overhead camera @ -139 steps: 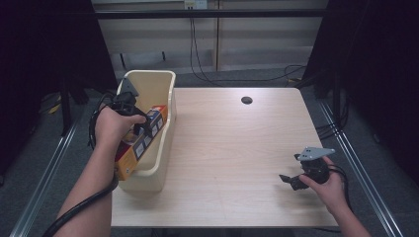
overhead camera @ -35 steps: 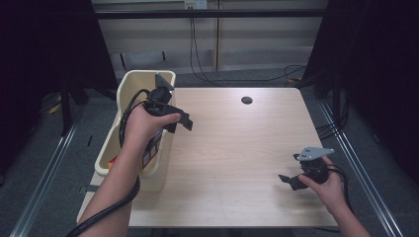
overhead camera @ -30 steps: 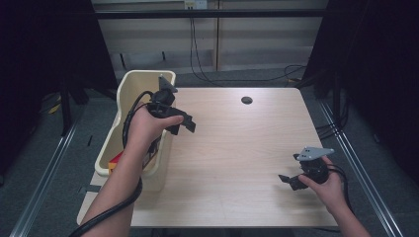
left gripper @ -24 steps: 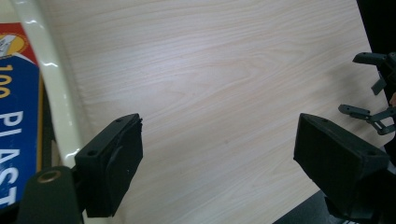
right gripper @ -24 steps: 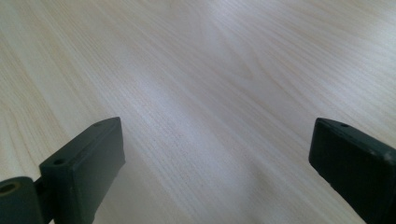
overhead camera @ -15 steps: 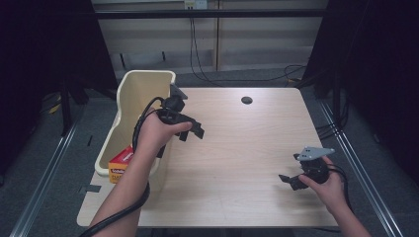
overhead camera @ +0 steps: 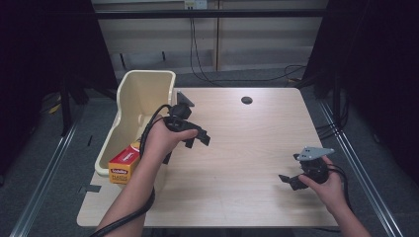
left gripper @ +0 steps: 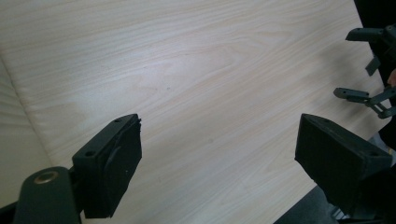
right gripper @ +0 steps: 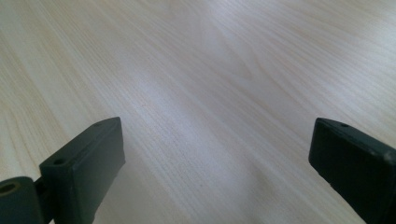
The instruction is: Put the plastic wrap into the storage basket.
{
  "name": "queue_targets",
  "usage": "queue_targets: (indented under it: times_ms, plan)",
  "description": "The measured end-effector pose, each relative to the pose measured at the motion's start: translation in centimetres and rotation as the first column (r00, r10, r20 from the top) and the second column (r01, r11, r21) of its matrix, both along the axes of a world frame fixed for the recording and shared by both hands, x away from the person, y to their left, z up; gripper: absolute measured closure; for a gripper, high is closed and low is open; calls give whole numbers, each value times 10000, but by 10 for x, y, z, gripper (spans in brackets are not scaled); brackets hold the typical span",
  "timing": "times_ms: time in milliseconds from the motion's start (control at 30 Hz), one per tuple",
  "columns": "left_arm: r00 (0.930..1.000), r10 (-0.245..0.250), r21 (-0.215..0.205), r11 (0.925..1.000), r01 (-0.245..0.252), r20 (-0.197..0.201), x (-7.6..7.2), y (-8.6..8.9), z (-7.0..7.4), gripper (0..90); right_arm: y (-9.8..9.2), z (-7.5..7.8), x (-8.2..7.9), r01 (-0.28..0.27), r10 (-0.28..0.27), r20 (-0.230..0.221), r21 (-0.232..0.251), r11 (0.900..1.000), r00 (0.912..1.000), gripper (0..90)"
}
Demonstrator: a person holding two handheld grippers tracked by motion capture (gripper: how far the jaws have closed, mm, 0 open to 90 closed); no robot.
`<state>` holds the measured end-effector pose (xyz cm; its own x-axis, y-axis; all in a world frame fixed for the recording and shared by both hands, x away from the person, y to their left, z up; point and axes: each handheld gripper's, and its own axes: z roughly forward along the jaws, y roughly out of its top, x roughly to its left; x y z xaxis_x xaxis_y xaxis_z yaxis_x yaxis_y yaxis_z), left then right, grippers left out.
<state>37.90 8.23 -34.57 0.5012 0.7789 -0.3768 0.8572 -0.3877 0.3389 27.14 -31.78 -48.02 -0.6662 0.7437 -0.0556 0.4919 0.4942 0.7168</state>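
Since earlier, my left gripper (overhead camera: 196,138) has left the bin (overhead camera: 143,91), jaws just widening, empty, over the surface (overhead camera: 247,148); high view shows the box (overhead camera: 123,165); right gripper (overhead camera: 291,181) rests spread.

The table (overhead camera: 237,163) is pale blond wood with fine straight grain, a small dark round hole (overhead camera: 246,100) at its twelve o'clock edge. At nine o'clock the bin (overhead camera: 143,94) is plain cream. The box (overhead camera: 123,165) in it is orange and yellow with a red band. Both the left gripper (overhead camera: 197,138) and the right gripper (overhead camera: 291,181) are black, the right one topped by a grey plate. The floor (overhead camera: 44,163) is dull grey.
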Motion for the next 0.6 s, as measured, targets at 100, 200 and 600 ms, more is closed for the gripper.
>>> queue_targets:
  times_ms: [100, 200, 600]
  plan:
    - [9999, -110, -14, 9999, 110, 52, -3, -4, -4, 143, 0, 0, 0, -3, 3, -18, 4, 10000, 10000, 34]
    - [9996, -266, -127, 9996, 265, -34, -4, -6, -7, 140, 0, 0, 0, -16, 16, -33, 14, 10000, 10000, 35]
    - [9978, -646, -149, 9978, 648, 122, -11, -18, -22, 135, 0, 0, 0, -55, 55, -29, 24, 10000, 10000, 36]
